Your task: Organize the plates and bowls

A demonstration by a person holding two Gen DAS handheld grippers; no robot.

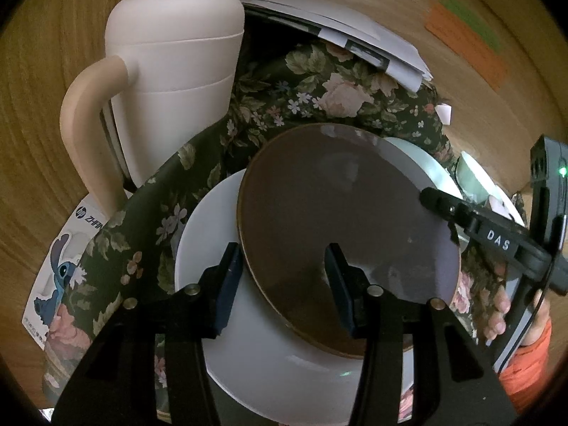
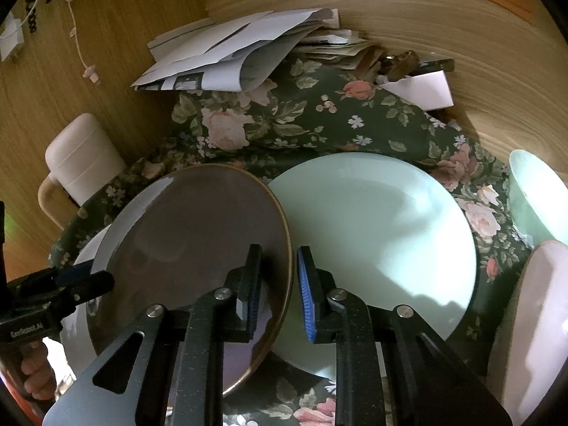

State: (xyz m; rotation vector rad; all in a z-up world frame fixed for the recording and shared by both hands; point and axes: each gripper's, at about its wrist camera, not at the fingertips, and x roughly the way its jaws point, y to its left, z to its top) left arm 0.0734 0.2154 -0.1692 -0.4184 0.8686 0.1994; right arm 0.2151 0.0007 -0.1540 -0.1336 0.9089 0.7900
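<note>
The brown plate [image 2: 191,248] sits tilted, half over the white plate [image 1: 269,365] and just beside the mint plate [image 2: 383,234], likely mid-stacking. The right gripper [image 2: 278,293] is clenched on its near rim to steady it; the left gripper [image 1: 280,284] straddles the opposite edge, whether gripping I cannot tell.

White letters "DAS" stand on the right gripper's [image 1: 431,200] black finger. "GenRobot.AI" is printed on the left gripper's [image 2: 78,280] body. A cartoon-figure card [image 1: 60,273] at the cloth's left edge bears the HP logo and "ZHAN", cut off.
</note>
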